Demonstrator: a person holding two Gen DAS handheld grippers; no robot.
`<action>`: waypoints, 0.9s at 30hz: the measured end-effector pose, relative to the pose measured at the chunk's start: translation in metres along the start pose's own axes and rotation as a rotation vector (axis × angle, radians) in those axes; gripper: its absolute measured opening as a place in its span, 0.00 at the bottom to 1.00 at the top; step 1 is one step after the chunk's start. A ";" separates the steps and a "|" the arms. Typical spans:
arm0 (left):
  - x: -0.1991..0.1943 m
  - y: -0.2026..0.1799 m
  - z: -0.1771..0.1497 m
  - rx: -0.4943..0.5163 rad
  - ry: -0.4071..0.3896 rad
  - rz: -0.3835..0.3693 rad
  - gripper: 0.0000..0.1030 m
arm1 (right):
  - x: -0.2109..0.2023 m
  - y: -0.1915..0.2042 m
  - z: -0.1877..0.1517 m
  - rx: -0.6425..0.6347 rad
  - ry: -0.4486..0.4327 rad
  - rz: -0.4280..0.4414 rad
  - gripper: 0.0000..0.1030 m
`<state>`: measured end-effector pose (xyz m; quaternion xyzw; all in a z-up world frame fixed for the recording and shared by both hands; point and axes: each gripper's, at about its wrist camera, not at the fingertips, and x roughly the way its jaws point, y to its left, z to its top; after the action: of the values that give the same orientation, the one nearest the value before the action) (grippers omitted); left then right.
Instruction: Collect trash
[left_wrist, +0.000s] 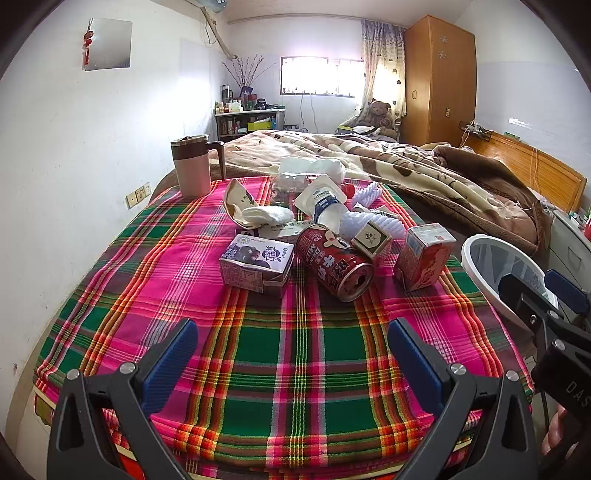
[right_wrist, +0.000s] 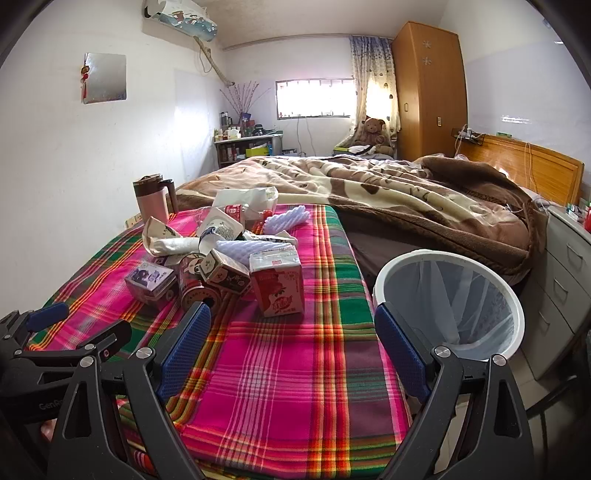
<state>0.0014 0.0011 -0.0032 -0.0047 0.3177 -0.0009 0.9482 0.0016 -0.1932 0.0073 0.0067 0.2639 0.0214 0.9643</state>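
A pile of trash lies on the plaid cloth (left_wrist: 295, 350): a red can (left_wrist: 334, 264) on its side, a purple milk carton (left_wrist: 256, 264), a red carton (left_wrist: 424, 256), a small brown carton (left_wrist: 371, 240), white wrappers and tissue behind. My left gripper (left_wrist: 291, 354) is open and empty, short of the pile. My right gripper (right_wrist: 291, 332) is open and empty, with the red carton (right_wrist: 277, 282) just beyond it. A white bin (right_wrist: 454, 299) with a clear liner stands to the right of the cloth; its rim shows in the left wrist view (left_wrist: 491, 277).
A pink lidded mug (left_wrist: 192, 166) stands at the far left of the cloth. A brown blanket (right_wrist: 406, 199) covers the bed behind. A grey drawer unit (right_wrist: 561, 280) is right of the bin. The right gripper shows at the left view's right edge (left_wrist: 554, 317).
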 end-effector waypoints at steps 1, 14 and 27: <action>-0.001 0.000 0.000 -0.001 0.000 0.001 1.00 | 0.000 0.000 0.001 -0.001 0.000 -0.001 0.89; 0.000 -0.002 0.000 0.004 0.000 0.002 1.00 | 0.000 0.002 0.000 -0.006 -0.001 -0.003 0.89; -0.001 -0.003 0.000 0.004 0.000 0.002 1.00 | -0.001 0.002 0.000 -0.007 -0.001 -0.005 0.89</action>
<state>0.0007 -0.0014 -0.0030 -0.0027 0.3176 -0.0006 0.9482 0.0011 -0.1912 0.0079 0.0028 0.2633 0.0201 0.9645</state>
